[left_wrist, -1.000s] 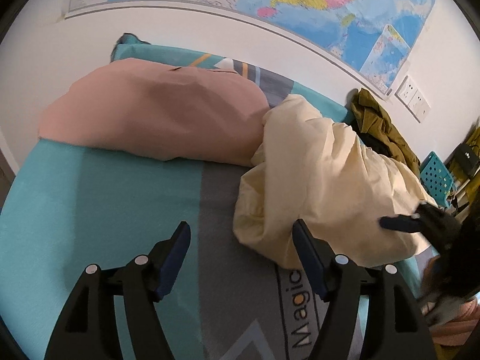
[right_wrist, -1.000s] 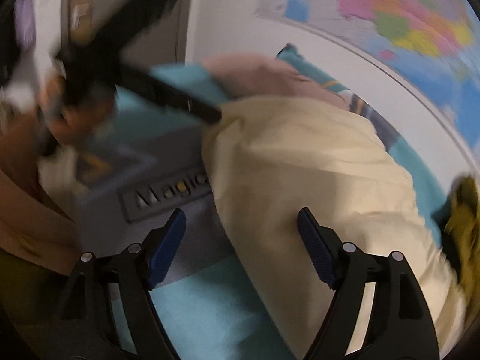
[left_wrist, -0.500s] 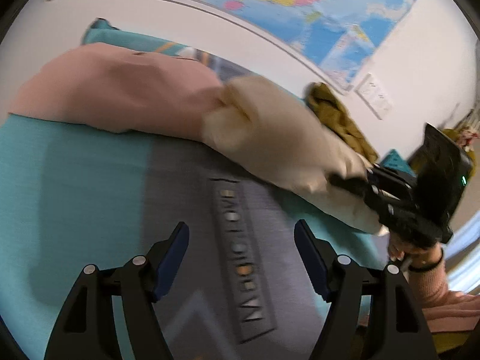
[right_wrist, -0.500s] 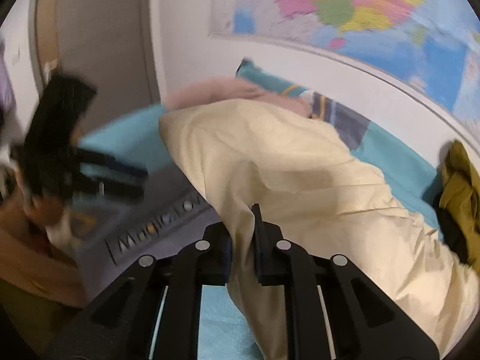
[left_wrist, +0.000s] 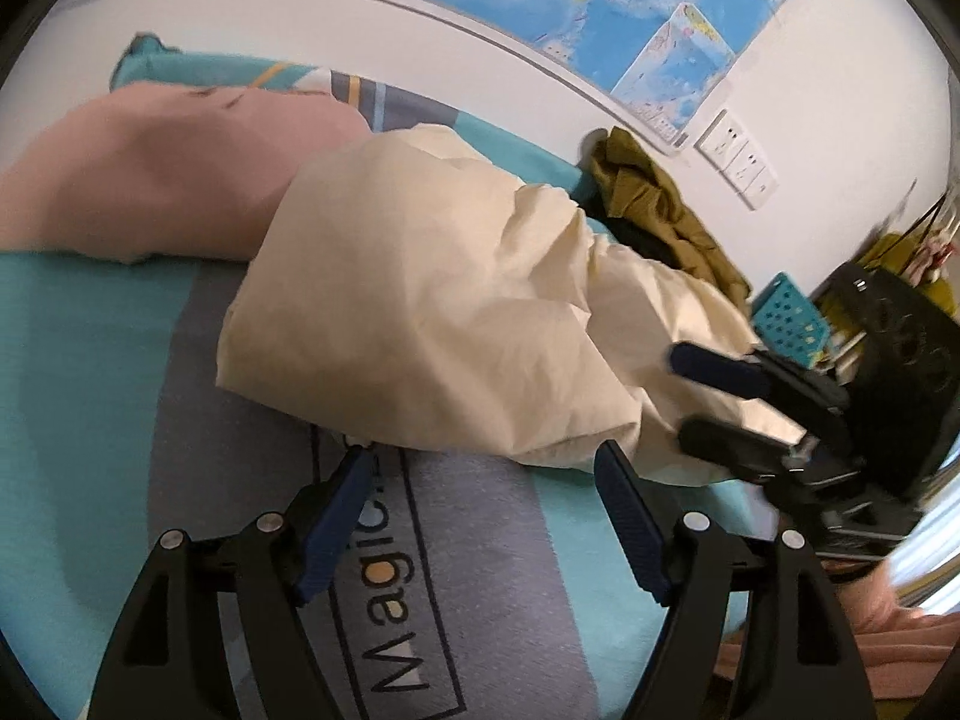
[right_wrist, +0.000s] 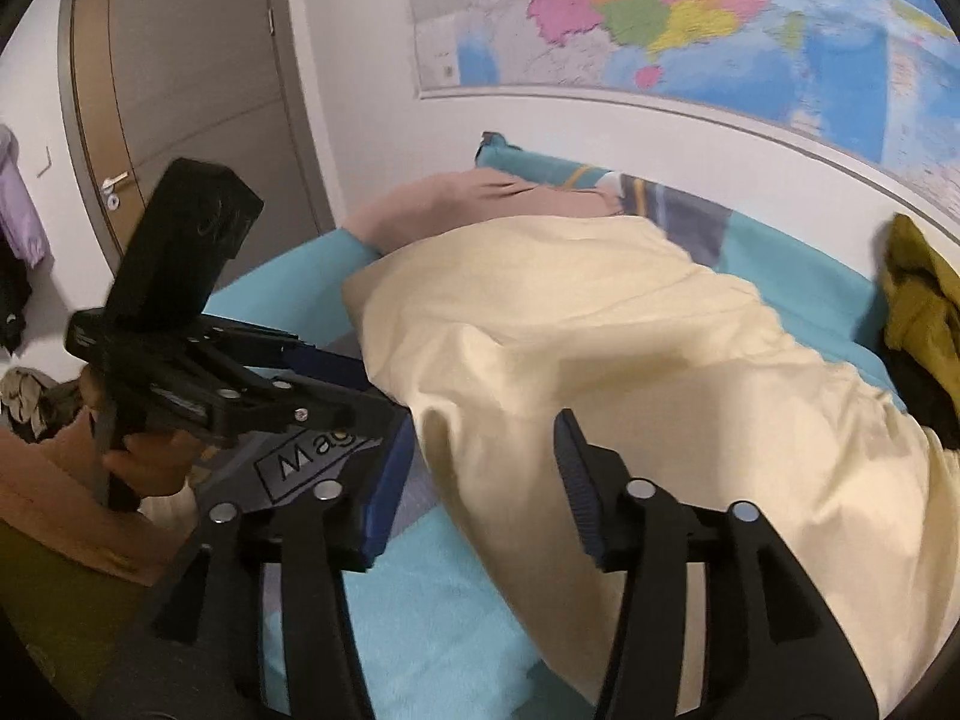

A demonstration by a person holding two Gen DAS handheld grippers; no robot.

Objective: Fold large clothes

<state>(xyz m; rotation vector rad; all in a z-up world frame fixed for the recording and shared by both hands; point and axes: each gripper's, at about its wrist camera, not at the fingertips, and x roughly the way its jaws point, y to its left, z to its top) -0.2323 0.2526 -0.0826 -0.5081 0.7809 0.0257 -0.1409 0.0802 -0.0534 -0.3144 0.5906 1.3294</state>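
**Cream garment bunched on bed, both claws apart over its near edge**

Changes noted against the earlier frames: half a second ago the right gripper [right_wrist: 480, 468] was pinched shut on a fold of the cream garment [left_wrist: 456, 324]; its jaws have just been opening, and the cloth is now seen lying between and under the blue pads without being pressed. The left gripper [left_wrist: 480, 492] has been opening slightly; its jaws stand wide apart with nothing between them, and it has been brought back close to the garment's near edge, having been pointed at bare bedcover half a second ago. The garment is heaped higher and more crumpled than a second ago.

Position of the task item: the cream garment is spread as a long, loose mound across the middle of the bed [left_wrist: 78, 396], its far end overlapping a pink garment [left_wrist: 150, 180] toward the head of the bed. Its near hem is draped over the top of the grey lettered panel [left_wrist: 396, 618] on the bedcover.

Edges and room:
- Bare turquoise and grey bedcover is left open on the near side and to the left of the mound in the left wrist view.
- The far side is bounded by a white wall carrying a map [right_wrist: 690, 18].
- An olive garment [left_wrist: 660, 210] is piled against the wall, just beside the cream mound's right end.
- A door [right_wrist: 180, 90] is seen beyond the head of the bed.
- The two grippers are near each other at the mound's front corner.
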